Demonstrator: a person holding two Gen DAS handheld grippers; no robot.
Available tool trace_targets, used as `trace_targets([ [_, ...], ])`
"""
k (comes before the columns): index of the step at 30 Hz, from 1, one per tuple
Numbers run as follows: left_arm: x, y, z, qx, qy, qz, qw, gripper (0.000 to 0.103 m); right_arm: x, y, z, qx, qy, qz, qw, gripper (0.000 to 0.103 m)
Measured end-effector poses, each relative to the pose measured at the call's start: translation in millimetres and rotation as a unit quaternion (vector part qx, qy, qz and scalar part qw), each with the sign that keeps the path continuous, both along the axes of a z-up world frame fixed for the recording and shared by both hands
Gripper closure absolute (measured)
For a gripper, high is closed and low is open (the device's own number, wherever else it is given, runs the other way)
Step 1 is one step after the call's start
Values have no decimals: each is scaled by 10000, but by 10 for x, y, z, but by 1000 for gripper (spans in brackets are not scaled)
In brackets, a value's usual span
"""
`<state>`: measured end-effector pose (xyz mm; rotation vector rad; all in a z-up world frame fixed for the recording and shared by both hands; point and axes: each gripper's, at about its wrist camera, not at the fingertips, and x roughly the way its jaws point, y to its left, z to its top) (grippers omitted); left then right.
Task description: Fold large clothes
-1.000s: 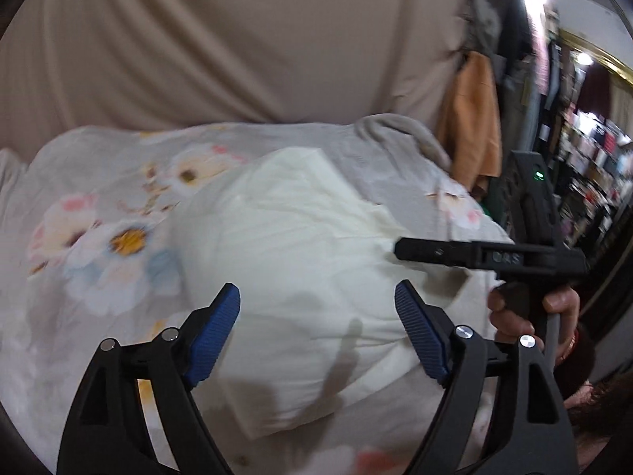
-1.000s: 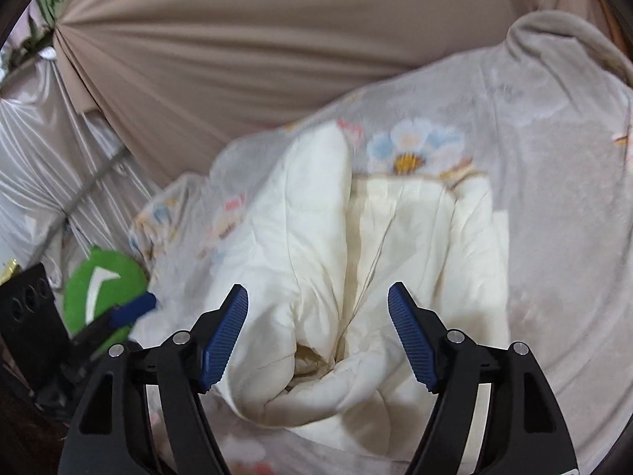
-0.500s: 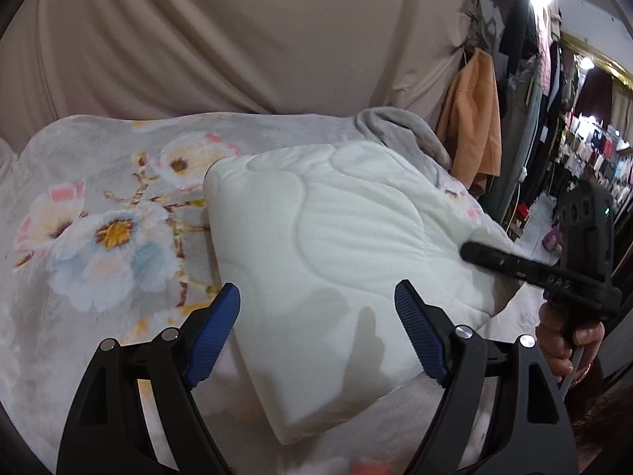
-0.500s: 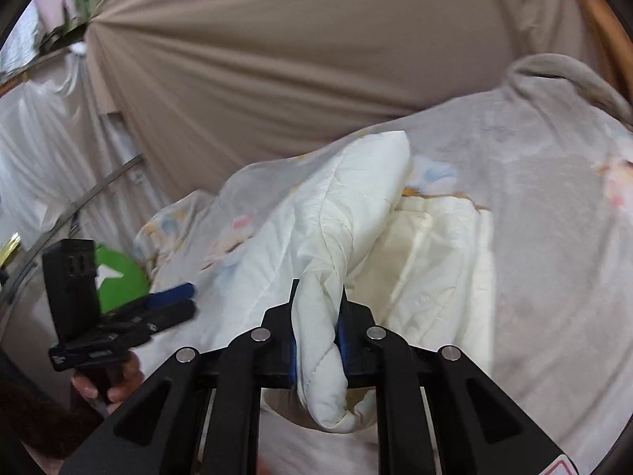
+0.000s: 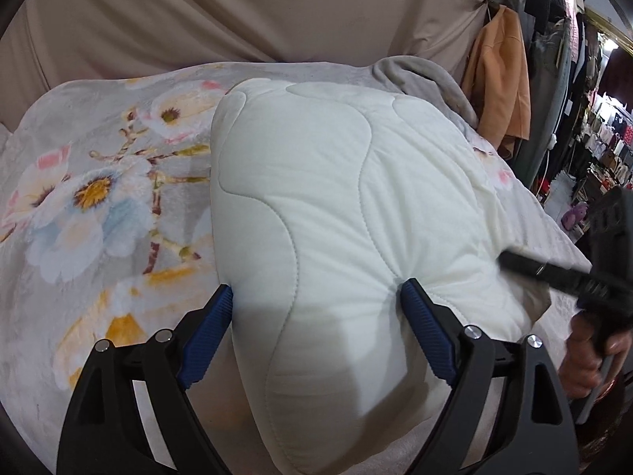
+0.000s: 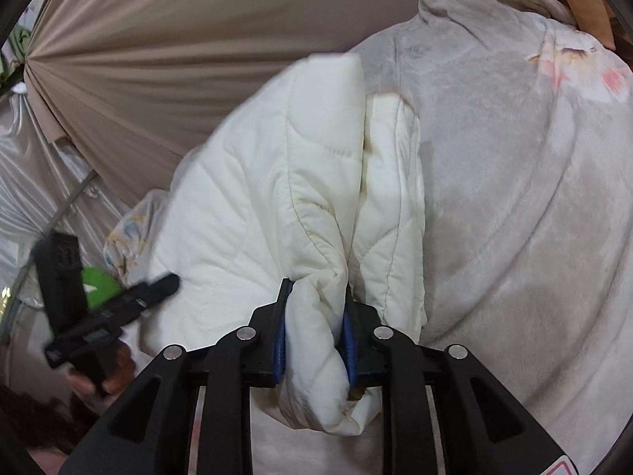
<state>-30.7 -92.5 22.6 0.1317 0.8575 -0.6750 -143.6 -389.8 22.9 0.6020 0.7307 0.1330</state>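
A cream quilted padded garment (image 5: 324, 206) lies folded and bulky on a floral grey blanket (image 5: 91, 198). My left gripper (image 5: 316, 332) is open, its blue pads (image 5: 205, 332) standing either side of the garment's near edge, pressed against it. My right gripper (image 6: 314, 340) is shut on a bunched edge of the same garment (image 6: 277, 182) and holds that edge up off the blanket (image 6: 514, 198). The right gripper also shows at the right of the left wrist view (image 5: 569, 277), and the left gripper at the left of the right wrist view (image 6: 103, 308).
A beige curtain (image 5: 237, 12) hangs behind the bed. An orange garment (image 5: 498, 75) and racks of clothes (image 5: 593, 126) stand at the right. A green object (image 6: 99, 285) lies beyond the bed's left side. The grey blanket bunches up at the far corner (image 6: 474, 8).
My right gripper closed on the garment's edge and lifted it. My left gripper moved forward until its open pads straddle the garment's near edge.
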Motion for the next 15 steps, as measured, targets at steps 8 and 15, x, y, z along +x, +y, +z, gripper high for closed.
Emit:
trace_targets([
  [8,-23,-33,23,36,-23,43,10000,19,662,-203,684,-701,-233,-276,9969,48],
  [15,0,-10,27,20,3,90,10000,19,1230,-119,530,-1031,78,-224,9944,98],
])
